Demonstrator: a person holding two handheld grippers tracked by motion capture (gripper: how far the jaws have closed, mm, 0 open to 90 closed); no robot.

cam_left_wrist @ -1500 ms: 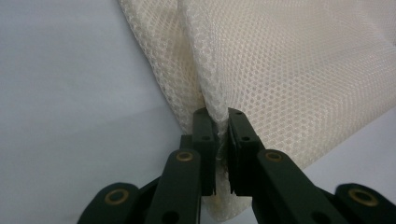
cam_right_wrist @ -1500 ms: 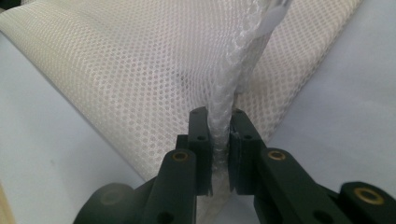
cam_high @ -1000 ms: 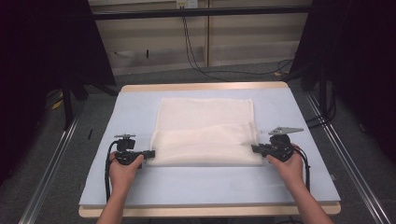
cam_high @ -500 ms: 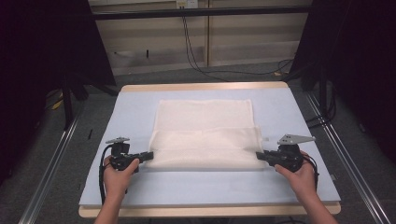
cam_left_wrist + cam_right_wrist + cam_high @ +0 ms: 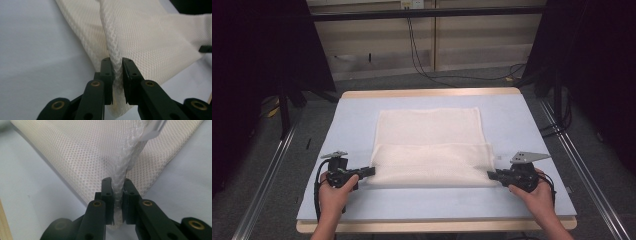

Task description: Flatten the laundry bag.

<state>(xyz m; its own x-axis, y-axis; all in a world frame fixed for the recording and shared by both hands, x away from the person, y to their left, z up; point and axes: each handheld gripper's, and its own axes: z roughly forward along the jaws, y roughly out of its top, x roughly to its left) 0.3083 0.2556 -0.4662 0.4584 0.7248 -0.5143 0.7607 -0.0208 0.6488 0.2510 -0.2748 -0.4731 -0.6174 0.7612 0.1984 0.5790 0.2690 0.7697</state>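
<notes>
Your table (image 5: pixel 532 130) is a pale blue sheet on a wooden board whose edge shows at the far and near sides. It stands on a grey carpeted floor (image 5: pixel 362 82) with metal rails (image 5: pixel 262 185) running along both sides. Behind it is a pale panelled wall (image 5: pixel 472 35) with a black cable (image 5: pixel 419 55) hanging down it, and dark curtains (image 5: pixel 257 60) close in at left and right.

The white mesh cloth (image 5: pixel 429 145) lies near the middle of the table, its near part folded over onto the rest, so the near band looks thicker (two layers there).

Both of your forearms come in from the near edge, hands low over the table and set wide apart, one at each near corner of the cloth. Your left hand (image 5: pixel 334 187) points the left gripper (image 5: pixel 368 171) level toward the cloth's left corner; your right hand (image 5: pixel 534 187) points the right gripper (image 5: pixel 492 174) at the right corner, its grey plate (image 5: pixel 528 157) on top.

In the left gripper view, the left gripper (image 5: pixel 117 61) has the bunched cloth edge (image 5: pixel 115 50) between its jaws. They have just been easing apart a little, with the cloth between them and the pads close against it. In the right gripper view, the right gripper (image 5: pixel 117 181) pinches a tight roll of mesh (image 5: pixel 121 175), jaws nearly together on it.
</notes>
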